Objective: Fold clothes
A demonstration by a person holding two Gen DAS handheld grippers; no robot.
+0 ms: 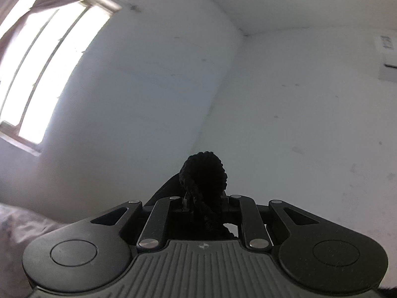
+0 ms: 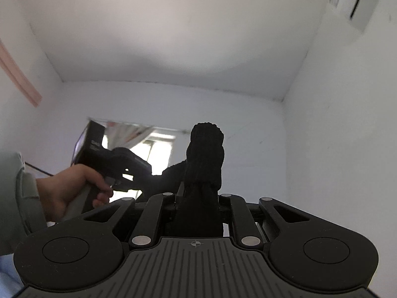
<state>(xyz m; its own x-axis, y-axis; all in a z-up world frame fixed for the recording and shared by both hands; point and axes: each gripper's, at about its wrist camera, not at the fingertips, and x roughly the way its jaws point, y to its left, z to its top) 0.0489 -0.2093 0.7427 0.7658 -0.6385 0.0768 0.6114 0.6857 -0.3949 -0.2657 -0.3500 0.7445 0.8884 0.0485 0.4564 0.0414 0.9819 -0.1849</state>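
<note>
**Black knit garment held aloft by both grippers**

The left gripper (image 1: 203, 198) has its fingers pinching a bunched edge of a black knitted garment (image 1: 203, 171), which pokes up above the fingertips as a dark ribbed lump. The right gripper (image 2: 198, 198) pinches another part of the same knit (image 2: 206, 154); in the right wrist view the cloth runs leftward from it toward the other gripper, held in the person's left hand (image 2: 67, 188). Both cameras look out at bare white walls and ceiling, so the garment appears to be raised in the air, stretched between the two grips.

This looks like the lift-and-spread step: getting the piece hanging straight before a fold. The next move likely calls for keeping both pinches firm and lowering the cloth flat onto a surface.

Around: a bright window (image 1: 49, 69) with a curtain, a wall air conditioner (image 2: 357, 7), and a patch of patterned bedding (image 1: 22, 226) at the lower left. Nothing visible blocks the way, though the hanging part of the garment is out of sight.
</note>
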